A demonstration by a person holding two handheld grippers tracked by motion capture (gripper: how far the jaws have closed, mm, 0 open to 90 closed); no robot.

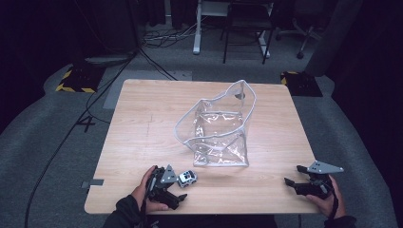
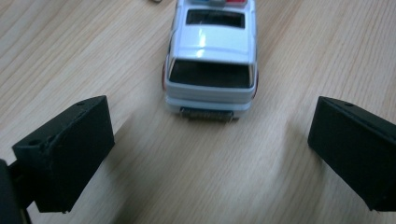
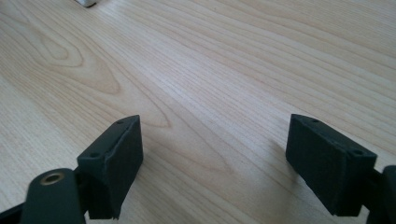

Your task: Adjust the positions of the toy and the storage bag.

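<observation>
A: Status on the tongs?

B: Left gripper is at the near edge of the table, in front of and to the left of the clear bag. Jaws spread wide, nothing held. In the left gripper view the toy police car sits just ahead of the jaw tips, rear bumper toward them, not between them, not touching.

A: Right one?

B: Right gripper is near the front right corner, in front of and to the right of the bag, well apart from it. Jaws wide open too, gripping nothing. Bare wood between them in its own view.

A: Materials?

B: Car: glossy white body, dark windows, red and blue light bar on the roof, boxy sedan shape. Bag: clear, crinkly soft plastic with a pale piped rim, standing slumped, mouth open upward, tilted toward the left. Table: light wood-grain top, smooth, rounded corners. Jaws: matte black blocks, flat inner faces, small holes on top.

A: Where's the car relative to the bag?

B: In front of the bag's near left corner, close but not touching. Left gripper is just beside it.

A: Room to move?

B: Open wood left of the bag and between bag and right gripper. Car is close to the near table edge. Grey carpet floor around the table.
</observation>
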